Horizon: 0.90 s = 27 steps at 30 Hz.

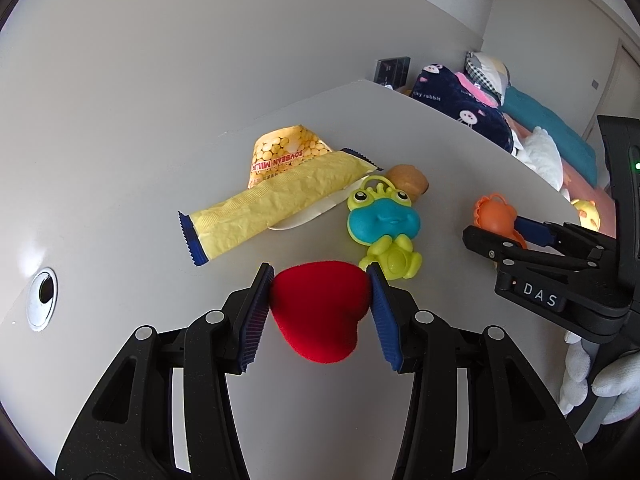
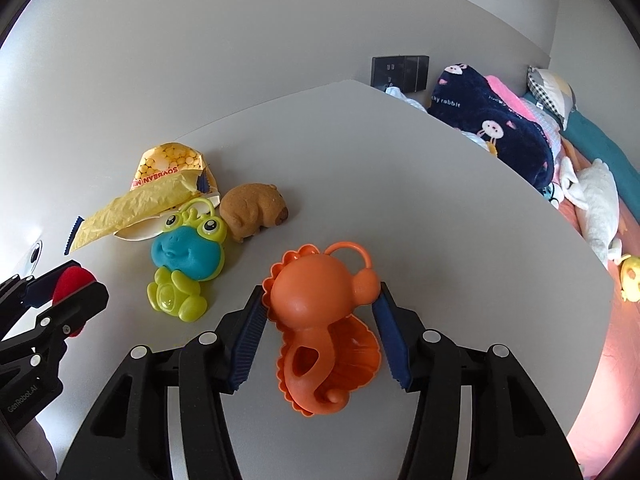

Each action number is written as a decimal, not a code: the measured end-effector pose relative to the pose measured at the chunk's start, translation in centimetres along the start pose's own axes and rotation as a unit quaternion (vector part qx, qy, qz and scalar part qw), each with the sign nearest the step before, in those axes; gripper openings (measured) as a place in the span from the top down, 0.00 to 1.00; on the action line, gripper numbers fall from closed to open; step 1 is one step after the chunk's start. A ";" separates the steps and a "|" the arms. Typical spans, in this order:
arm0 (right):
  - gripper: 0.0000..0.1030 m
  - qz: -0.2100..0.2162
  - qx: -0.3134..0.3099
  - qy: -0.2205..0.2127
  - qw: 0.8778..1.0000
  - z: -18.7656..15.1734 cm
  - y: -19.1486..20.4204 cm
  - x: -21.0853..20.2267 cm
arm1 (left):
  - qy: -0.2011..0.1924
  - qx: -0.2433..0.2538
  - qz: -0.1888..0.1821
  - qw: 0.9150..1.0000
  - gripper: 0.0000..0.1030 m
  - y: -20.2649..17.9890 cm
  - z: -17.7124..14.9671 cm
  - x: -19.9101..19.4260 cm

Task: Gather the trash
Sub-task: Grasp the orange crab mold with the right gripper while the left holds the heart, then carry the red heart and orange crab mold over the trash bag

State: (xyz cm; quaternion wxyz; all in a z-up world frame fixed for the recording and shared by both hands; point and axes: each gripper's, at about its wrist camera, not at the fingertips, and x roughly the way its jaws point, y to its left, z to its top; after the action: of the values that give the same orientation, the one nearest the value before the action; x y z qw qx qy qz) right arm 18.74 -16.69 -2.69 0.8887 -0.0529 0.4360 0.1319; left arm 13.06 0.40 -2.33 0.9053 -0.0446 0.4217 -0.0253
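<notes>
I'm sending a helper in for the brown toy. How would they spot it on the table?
On the grey table, find the yellow wrapper near the back wall. Just right of it, behind the green-and-blue frog toy, lies the capybara: the only brown, fuzzy thing there.

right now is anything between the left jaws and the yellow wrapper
Yes. The left gripper is closed on a red plush heart, so its jaws are occupied. Beyond the heart, bare table leads to the yellow wrapper; the frog toy sits to the right.
</notes>
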 end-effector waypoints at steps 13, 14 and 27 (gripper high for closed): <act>0.46 -0.007 0.014 -0.025 1.000 -2.9 -1.1 -6.7 | -0.007 0.011 -0.022 1.000 0.54 -2.6 -1.8 -3.5; 0.46 -0.008 0.015 -0.027 1.000 -3.3 -1.2 -7.2 | -0.008 0.013 -0.024 1.000 0.54 -2.9 -2.0 -3.8; 0.47 -0.023 0.039 -0.049 0.998 -6.5 -2.9 -12.7 | -0.020 0.043 -0.050 0.998 0.54 -6.9 -3.5 -7.1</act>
State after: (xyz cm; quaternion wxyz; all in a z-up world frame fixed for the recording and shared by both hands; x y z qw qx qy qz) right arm 7.17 -23.22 3.21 0.9132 -0.0216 0.3952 0.0968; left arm 5.76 -6.04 1.53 0.9123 -0.0271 0.3992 -0.0874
